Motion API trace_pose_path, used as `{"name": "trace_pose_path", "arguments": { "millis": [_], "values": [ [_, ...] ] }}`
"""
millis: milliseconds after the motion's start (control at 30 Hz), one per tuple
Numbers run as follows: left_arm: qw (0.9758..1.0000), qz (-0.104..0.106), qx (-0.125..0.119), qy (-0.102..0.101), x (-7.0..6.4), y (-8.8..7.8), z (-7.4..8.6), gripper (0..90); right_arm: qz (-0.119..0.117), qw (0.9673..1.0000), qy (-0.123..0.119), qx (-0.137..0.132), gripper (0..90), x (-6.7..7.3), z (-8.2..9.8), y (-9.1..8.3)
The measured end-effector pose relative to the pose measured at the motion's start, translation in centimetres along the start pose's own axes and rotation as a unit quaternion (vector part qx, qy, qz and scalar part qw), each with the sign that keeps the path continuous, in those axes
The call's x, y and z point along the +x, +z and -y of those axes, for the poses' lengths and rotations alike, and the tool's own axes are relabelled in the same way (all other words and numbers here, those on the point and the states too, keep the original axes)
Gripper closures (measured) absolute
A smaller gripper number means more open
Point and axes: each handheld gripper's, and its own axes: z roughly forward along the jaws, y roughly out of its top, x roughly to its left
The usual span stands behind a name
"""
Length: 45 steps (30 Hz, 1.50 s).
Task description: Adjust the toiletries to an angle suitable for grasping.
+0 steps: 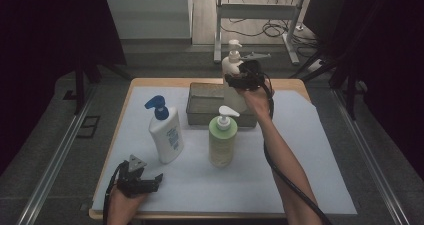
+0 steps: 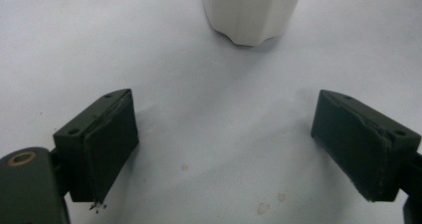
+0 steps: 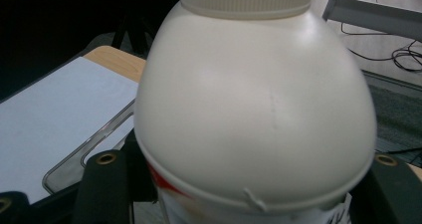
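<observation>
Right claw (image 1: 239, 80) is clamped around a cream pump bottle (image 1: 231, 65), holding it up over the grey tray (image 1: 202, 105) near the top middle of the high view. Left claw (image 1: 150, 181) sits at the lower left on the desk (image 1: 300, 150), jaws spread wide and grasping nothing, just short of the blue-pump bottle (image 1: 166, 130).

Cream bottle (image 3: 254, 114) – smooth glossy plastic, table sheet (image 2: 99, 45) – matt paper
</observation>
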Motion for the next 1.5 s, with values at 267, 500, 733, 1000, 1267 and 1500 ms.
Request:
{"name": "trace_pose_path", "arguments": {
  "millis": [267, 500, 733, 1000, 1267, 1500],
  "values": [
    [1.0000, 0.000, 0.000, 0.000, 0.0, 0.0, 0.0, 10.7, 0.000, 1.0000, -0.006, 0.002, 37.1, 0.8, 0.3, 1.7],
    [1.0000, 0.000, 0.000, 0.000, 0.0, 0.0, 0.0, 10.7, -0.005, 0.9999, -0.011, 0.006, 37.0, 1.3, 0.9, 2.6],
    [1.0000, -0.001, 0.000, 0.000, 0.0, 0.0, 0.0, 10.7, -0.010, 0.9998, -0.011, 0.015, 37.0, 1.5, 1.9, 3.1],
    [1.0000, -0.001, 0.000, 0.000, 0.0, 0.0, 0.0, 10.7, -0.016, 0.9996, -0.007, 0.022, 37.0, 1.7, 2.8, 3.0],
    [1.0000, -0.001, 0.000, 0.001, 0.0, 0.0, 0.0, 10.7, -0.018, 0.9994, -0.009, 0.027, 37.0, 1.7, 3.4, 2.9],
    [1.0000, -0.001, 0.000, 0.001, 0.0, 0.0, 0.0, 10.7, -0.025, 0.9991, -0.007, 0.034, 36.8, 1.9, 4.1, 2.5]
  ]
}}
